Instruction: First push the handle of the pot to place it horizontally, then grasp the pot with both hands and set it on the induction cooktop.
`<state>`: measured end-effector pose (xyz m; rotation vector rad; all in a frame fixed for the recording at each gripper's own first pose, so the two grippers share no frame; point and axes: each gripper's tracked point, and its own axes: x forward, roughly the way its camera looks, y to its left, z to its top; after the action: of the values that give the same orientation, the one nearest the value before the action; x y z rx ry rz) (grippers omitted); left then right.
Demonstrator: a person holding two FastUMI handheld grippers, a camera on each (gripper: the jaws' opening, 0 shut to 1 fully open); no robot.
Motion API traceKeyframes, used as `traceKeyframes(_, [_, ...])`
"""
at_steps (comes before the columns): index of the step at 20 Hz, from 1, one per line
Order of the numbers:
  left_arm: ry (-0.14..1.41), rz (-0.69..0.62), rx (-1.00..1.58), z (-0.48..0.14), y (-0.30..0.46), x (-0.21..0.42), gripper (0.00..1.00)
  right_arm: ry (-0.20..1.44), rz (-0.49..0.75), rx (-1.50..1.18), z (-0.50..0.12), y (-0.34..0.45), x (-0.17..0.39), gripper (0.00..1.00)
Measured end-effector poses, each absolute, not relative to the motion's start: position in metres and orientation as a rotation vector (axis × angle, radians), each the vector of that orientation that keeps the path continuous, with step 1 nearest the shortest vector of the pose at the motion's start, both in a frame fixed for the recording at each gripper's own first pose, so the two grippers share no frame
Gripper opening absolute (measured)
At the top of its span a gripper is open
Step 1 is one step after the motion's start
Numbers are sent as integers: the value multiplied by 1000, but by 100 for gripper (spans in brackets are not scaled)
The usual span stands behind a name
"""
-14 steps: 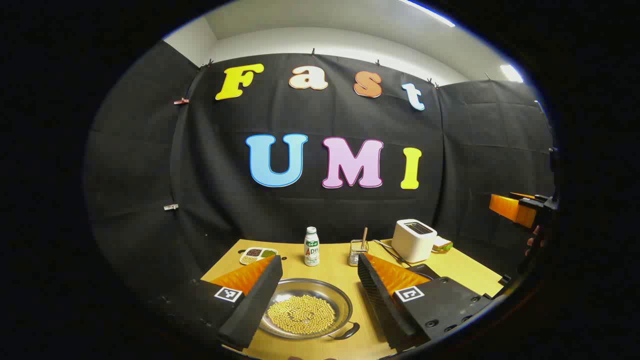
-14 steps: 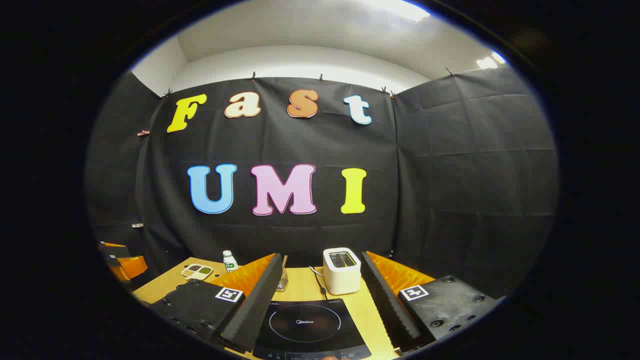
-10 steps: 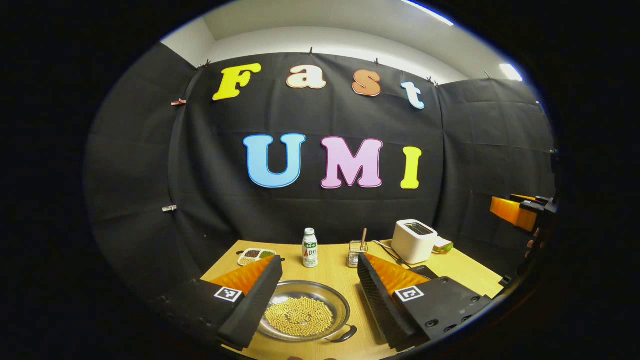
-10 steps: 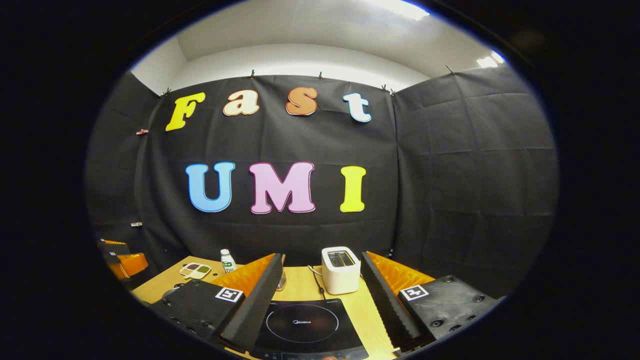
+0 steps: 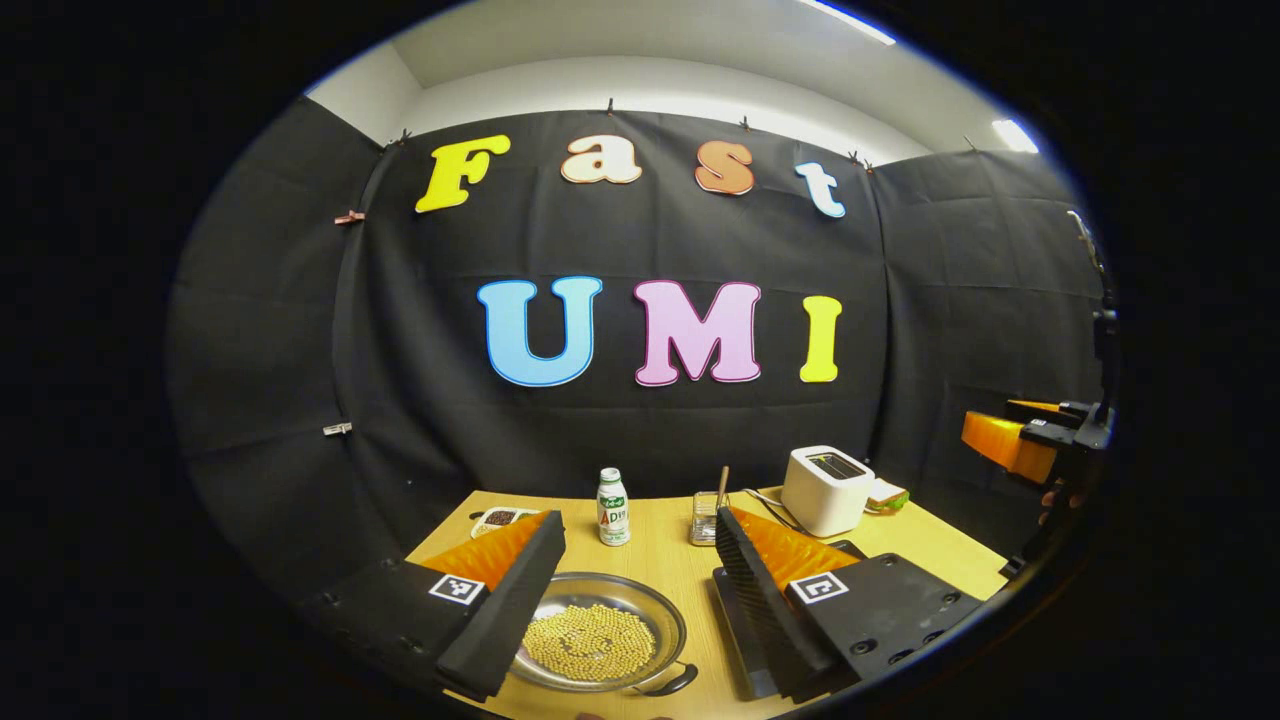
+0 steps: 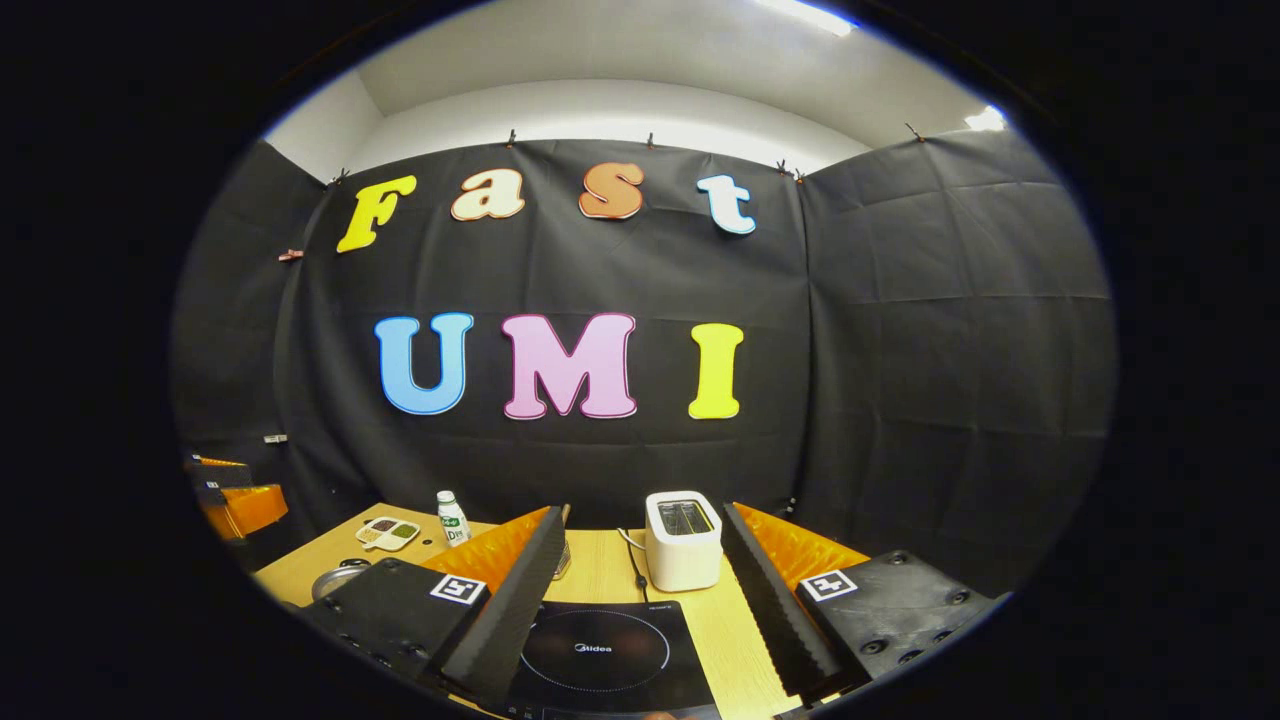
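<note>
While both hands hover above the light wooden table, the left gripper has its two black, orange-backed fingers spread wide, nothing between them. Below that gap sits the one shallow round steel pot, filled with small yellow beans, one dark loop handle at its near rim. The right gripper, its fingers equally parted, hangs over the single black glass induction cooktop, which lies just right of the pot. Each gripper carries two square black-and-white marker tags. Farther back stand one white toaster, one small white bottle with a green label, one little glass jar holding a stick, and one divided dish, of seeds perhaps.
</note>
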<state>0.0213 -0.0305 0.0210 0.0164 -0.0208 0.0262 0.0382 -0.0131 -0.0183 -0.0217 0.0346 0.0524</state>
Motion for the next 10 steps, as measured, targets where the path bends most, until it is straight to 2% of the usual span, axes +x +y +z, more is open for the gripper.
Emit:
traceKeyframes(8, [-14, -20, 34, 14, -15, 26, 95, 70, 13, -14, -30, -2, 29, 96])
traceKeyframes(10, [-2, -32, 3, 6, -9, 22, 95, 74, 6, -18, -29, 4, 23, 98])
